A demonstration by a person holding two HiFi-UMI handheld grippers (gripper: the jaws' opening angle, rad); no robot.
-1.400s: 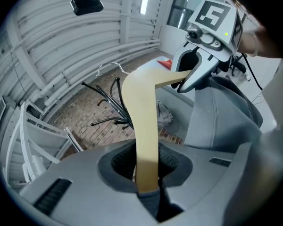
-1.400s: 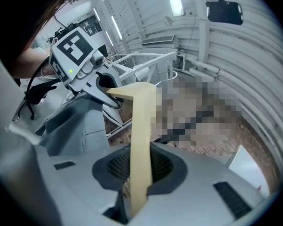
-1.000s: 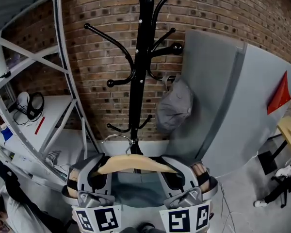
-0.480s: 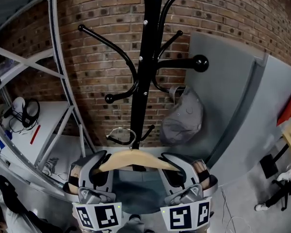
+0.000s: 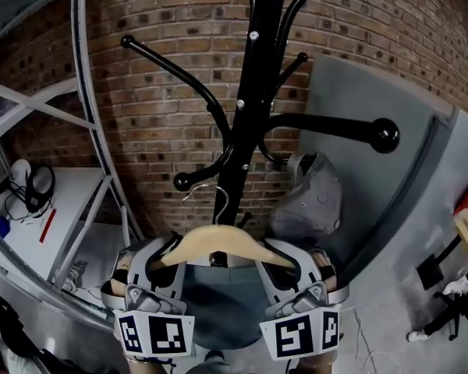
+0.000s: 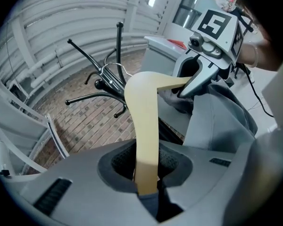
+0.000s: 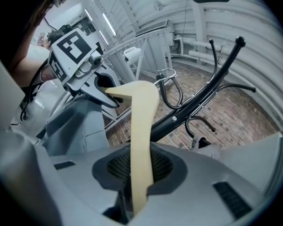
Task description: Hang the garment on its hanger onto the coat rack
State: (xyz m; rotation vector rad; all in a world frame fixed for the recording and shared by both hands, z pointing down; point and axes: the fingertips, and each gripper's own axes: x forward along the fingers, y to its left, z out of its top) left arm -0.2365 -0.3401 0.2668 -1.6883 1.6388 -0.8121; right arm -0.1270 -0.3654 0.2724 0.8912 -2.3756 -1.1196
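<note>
You hold the wooden hanger (image 5: 218,241) level, left claw (image 5: 165,259) clamped on one end and right claw (image 5: 285,262) on the other, both pointing at the coat rack (image 5: 253,92). The grey garment (image 5: 218,306) drapes between them. The wire hook (image 5: 210,197) stands just beside the pole, near a ball-tipped lower arm (image 5: 189,179). Open air lies left of the pole; a grey cap (image 5: 316,205) hangs on the right.

The hanger (image 5: 218,244) is smooth, pale, matt wood with a bright metal wire hook (image 5: 216,215). The coat rack (image 5: 253,92) is glossy black metal. The garment (image 5: 218,298) is matt grey-blue cloth. The brick wall (image 5: 164,22) behind the coat rack is rough and matt.
</note>
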